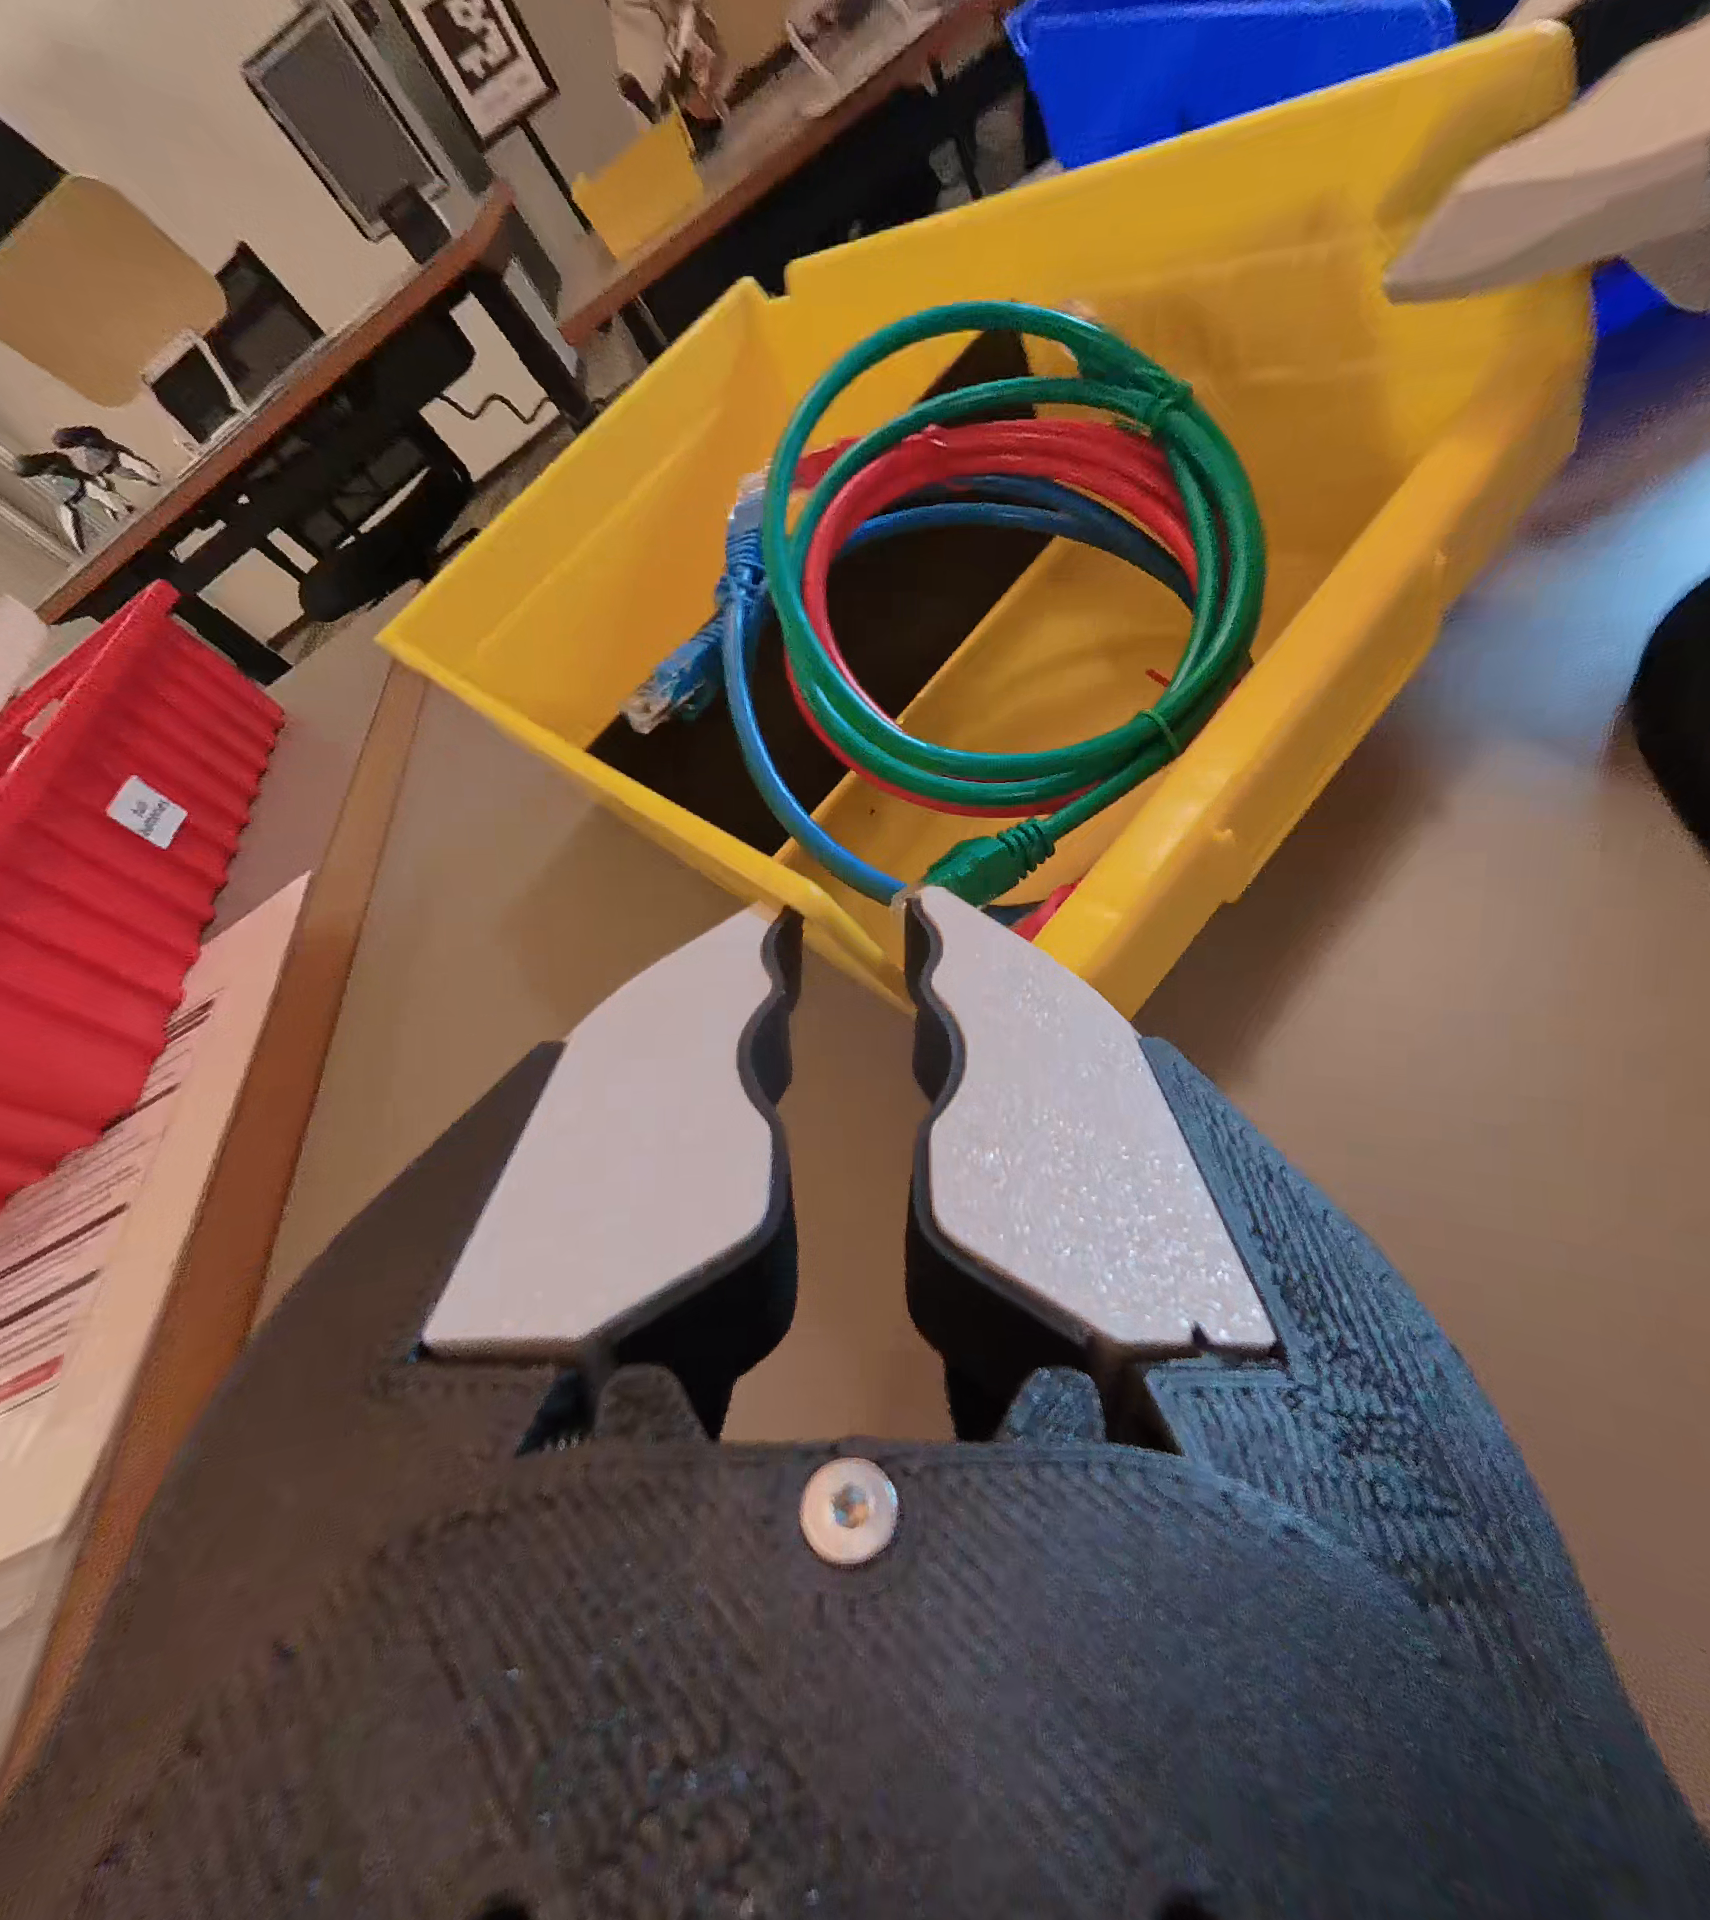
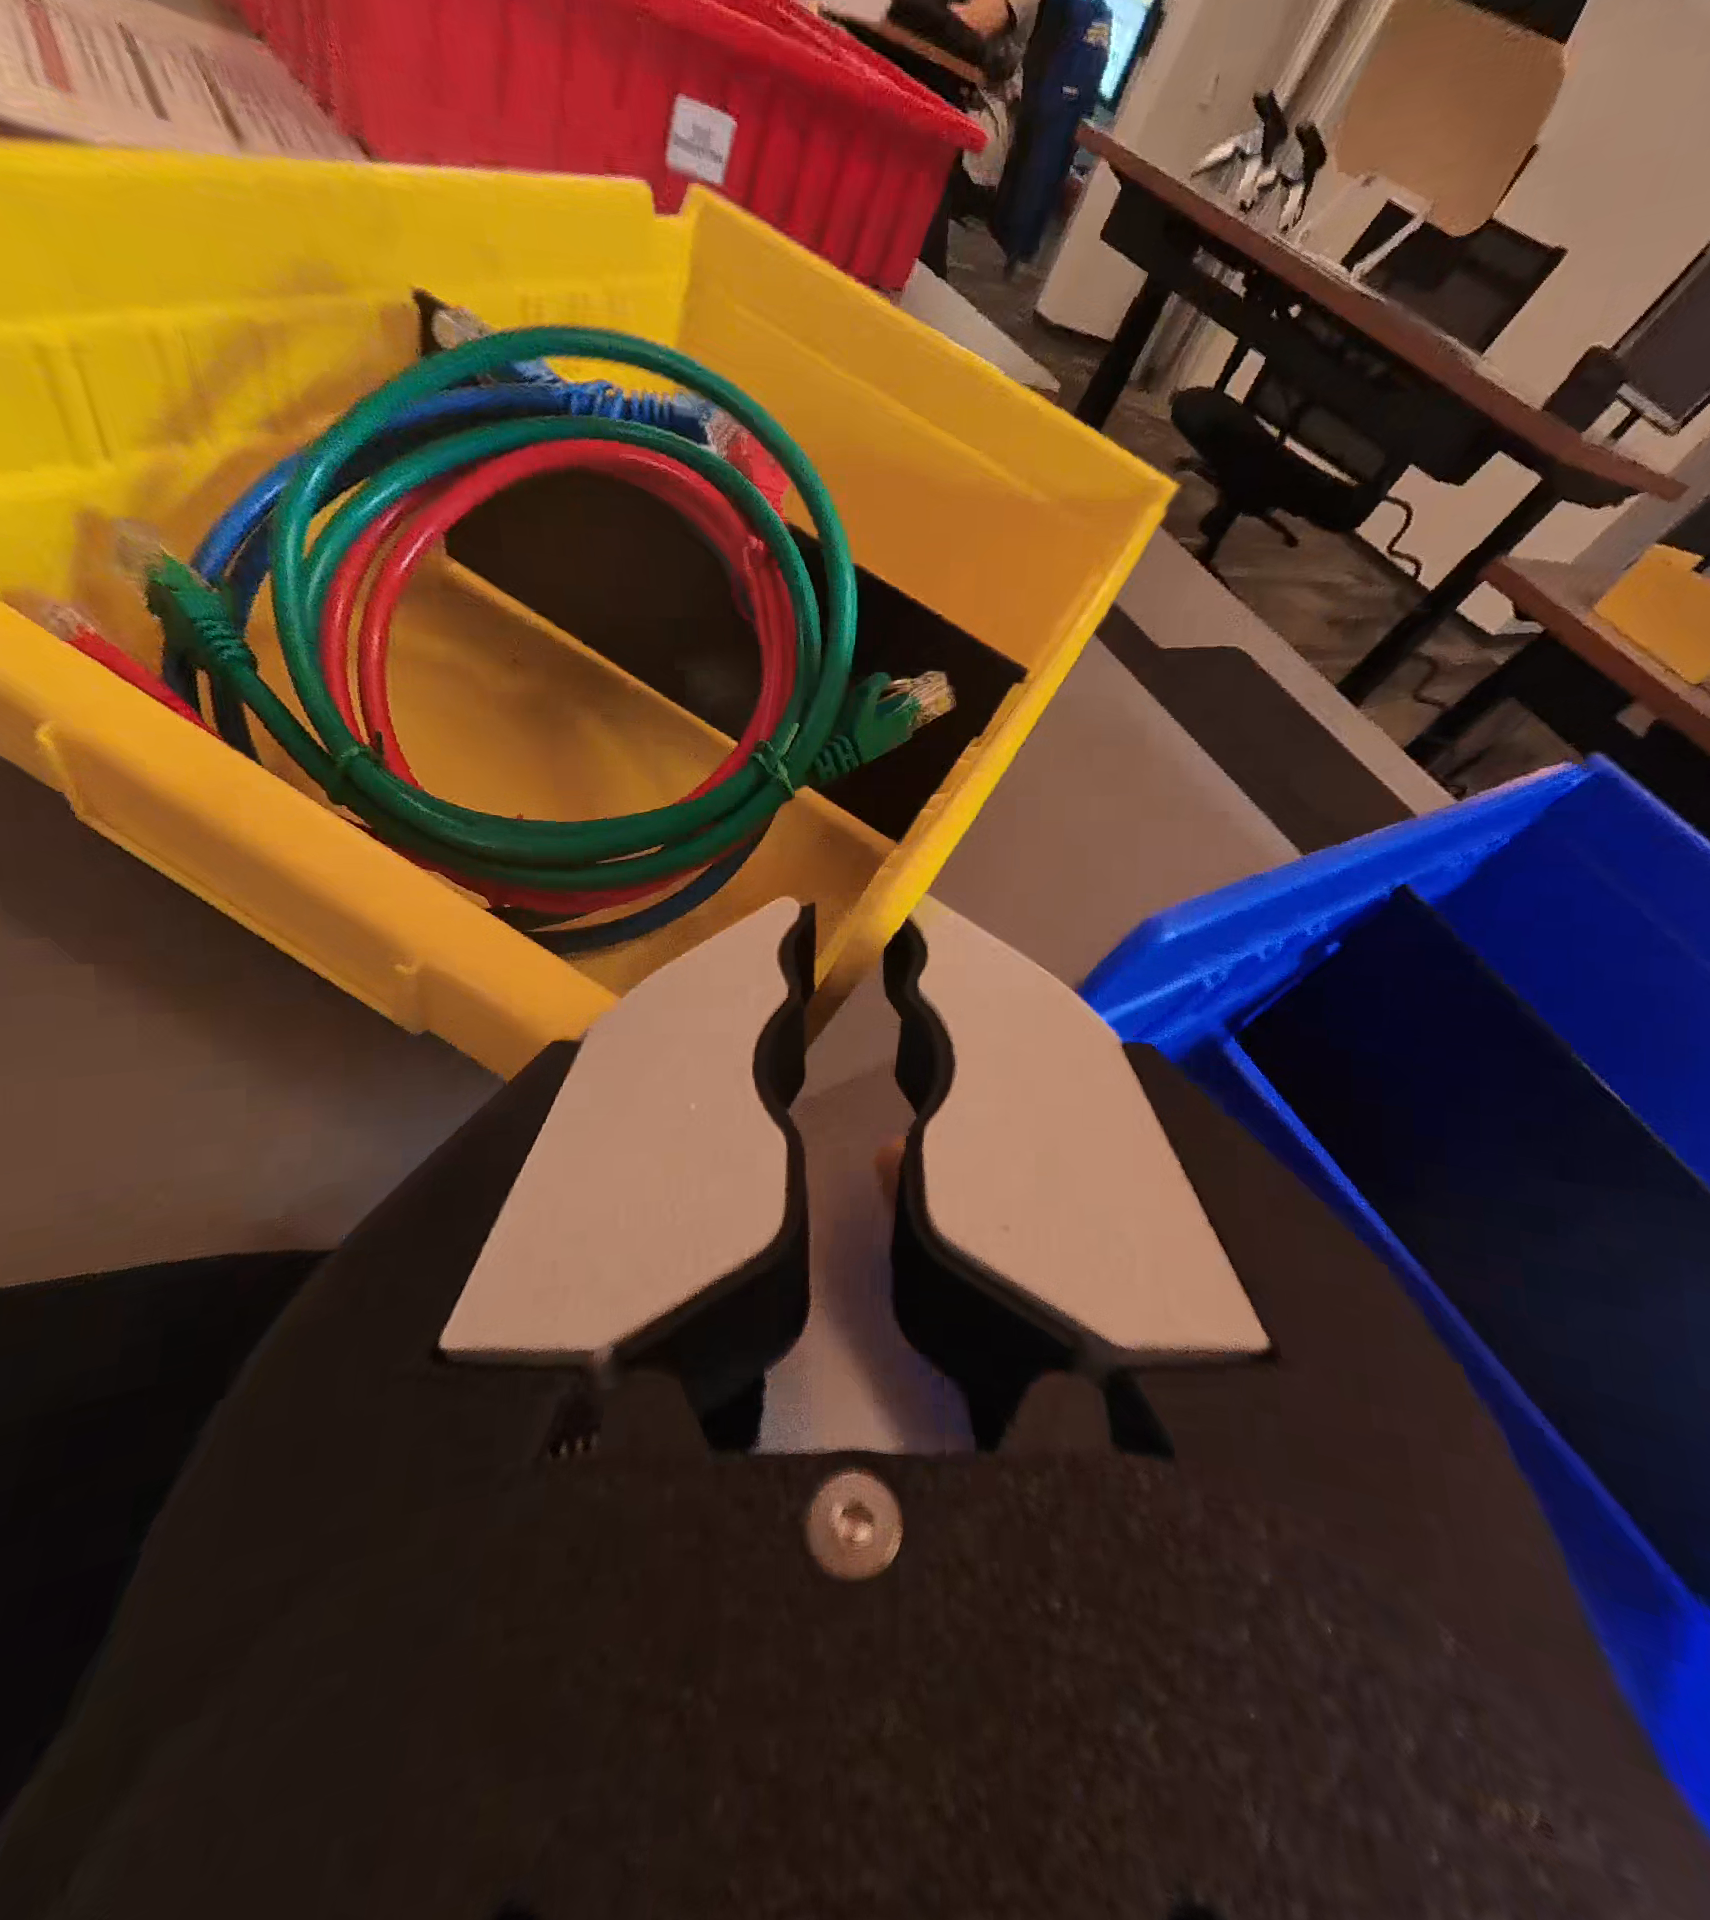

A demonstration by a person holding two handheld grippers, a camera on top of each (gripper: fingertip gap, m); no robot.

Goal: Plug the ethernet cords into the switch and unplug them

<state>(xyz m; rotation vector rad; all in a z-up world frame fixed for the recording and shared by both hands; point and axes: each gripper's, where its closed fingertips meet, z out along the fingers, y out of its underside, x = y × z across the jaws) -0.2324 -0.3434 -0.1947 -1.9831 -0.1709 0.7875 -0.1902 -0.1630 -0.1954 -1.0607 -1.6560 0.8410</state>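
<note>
**Coiled Ethernet Cords in Yellow Bin, Both Hand-Held Grippers Empty**

Left hand-held gripper (image 1: 846, 914): spread, nothing pinched. Pale, grainy finger plates on a black ribbed printed body, with wavy black inner pads. Fingertips level with the near corner of the yellow bin (image 1: 1350, 343), just short of its rim. Bare tabletop (image 1: 539, 883) visible through the gap.

Right hand-held gripper (image 2: 851, 925): likewise spread with a narrower gap, holding nothing. Tips beside the bin's near corner (image 2: 238, 821); seen blurred in the left wrist view at the far rim of the bin.

Ahead of both grippers, inside the rigid, smooth-walled plastic bin: three round-jacketed cords coiled together in a loose ring.
- Green cord (image 1: 1215, 499) uppermost, bound by thin green ties; ribbed boot and clear plug (image 1: 986, 857) lying just ahead of the left fingertips.
- Red cord (image 1: 1017, 447) nested inside the green loop.
- Blue cord (image 1: 778, 790) lowest, its plug (image 1: 669, 686) left of the coil against the bin wall.

Dark flat dividers (image 2: 892, 665) across the bin floor beneath the coil.

Right of the right gripper: blue bin (image 2: 1516, 904), close beside the yellow one, with a strip of open tabletop between. Left of the left gripper: ribbed red bin (image 1: 51, 935) and a printed sheet (image 1: 51, 1299).

Switch: cannot tell its location.
</note>
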